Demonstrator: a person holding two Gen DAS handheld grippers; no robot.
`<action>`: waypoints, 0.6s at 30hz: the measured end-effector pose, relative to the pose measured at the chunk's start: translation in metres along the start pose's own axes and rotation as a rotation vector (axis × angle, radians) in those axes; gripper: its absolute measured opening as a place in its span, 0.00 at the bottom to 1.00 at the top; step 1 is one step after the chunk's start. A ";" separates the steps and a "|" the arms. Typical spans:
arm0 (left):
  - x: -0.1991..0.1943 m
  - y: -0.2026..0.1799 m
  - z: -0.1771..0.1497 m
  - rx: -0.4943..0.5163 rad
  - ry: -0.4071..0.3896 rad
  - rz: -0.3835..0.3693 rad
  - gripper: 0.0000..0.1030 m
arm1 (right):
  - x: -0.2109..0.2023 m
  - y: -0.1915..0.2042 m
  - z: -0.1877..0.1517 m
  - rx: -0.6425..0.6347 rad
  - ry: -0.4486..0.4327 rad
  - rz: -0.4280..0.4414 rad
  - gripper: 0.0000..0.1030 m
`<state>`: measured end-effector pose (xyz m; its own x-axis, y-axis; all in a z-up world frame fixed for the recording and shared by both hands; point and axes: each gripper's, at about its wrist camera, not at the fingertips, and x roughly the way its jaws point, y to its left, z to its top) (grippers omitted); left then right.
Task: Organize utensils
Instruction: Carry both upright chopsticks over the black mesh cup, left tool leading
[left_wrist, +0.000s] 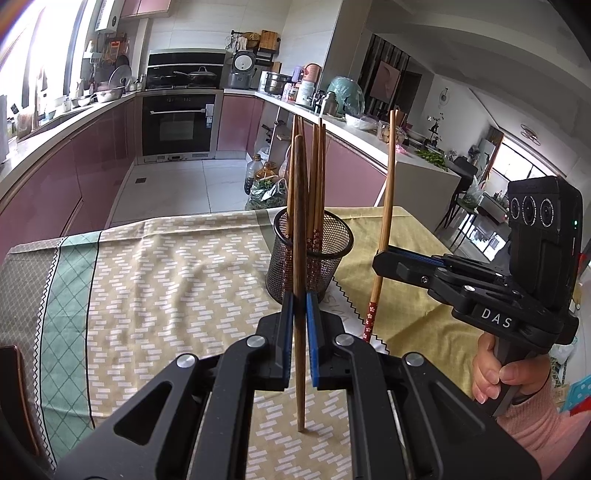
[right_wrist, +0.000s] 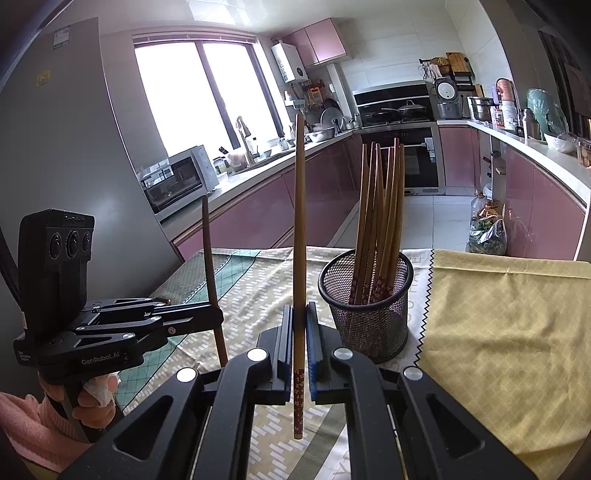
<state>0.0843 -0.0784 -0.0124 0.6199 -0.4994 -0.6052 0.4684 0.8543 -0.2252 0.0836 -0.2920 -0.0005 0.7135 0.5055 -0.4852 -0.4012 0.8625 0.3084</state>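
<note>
A black mesh holder stands on the cloth-covered table with several bamboo chopsticks upright in it; it also shows in the right wrist view. My left gripper is shut on a dark brown chopstick, held upright in front of the holder; it also shows in the right wrist view. My right gripper is shut on a light bamboo chopstick with a red flowered end, upright, left of the holder; it also shows in the left wrist view.
The table carries a patterned beige and green cloth and a yellow cloth. Kitchen counters, an oven and floor bags lie beyond the table's far edge.
</note>
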 end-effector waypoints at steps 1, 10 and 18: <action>0.000 0.000 0.000 0.000 -0.001 0.000 0.07 | 0.000 0.000 0.000 0.000 -0.001 0.000 0.06; -0.003 0.000 0.004 -0.006 -0.004 -0.019 0.07 | -0.001 -0.001 0.003 -0.004 -0.013 -0.002 0.06; -0.004 0.000 0.008 -0.004 -0.012 -0.025 0.07 | -0.001 0.001 0.008 -0.007 -0.022 -0.001 0.06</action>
<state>0.0870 -0.0781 -0.0036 0.6155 -0.5221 -0.5904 0.4813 0.8422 -0.2429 0.0871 -0.2924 0.0067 0.7259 0.5042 -0.4677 -0.4045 0.8630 0.3025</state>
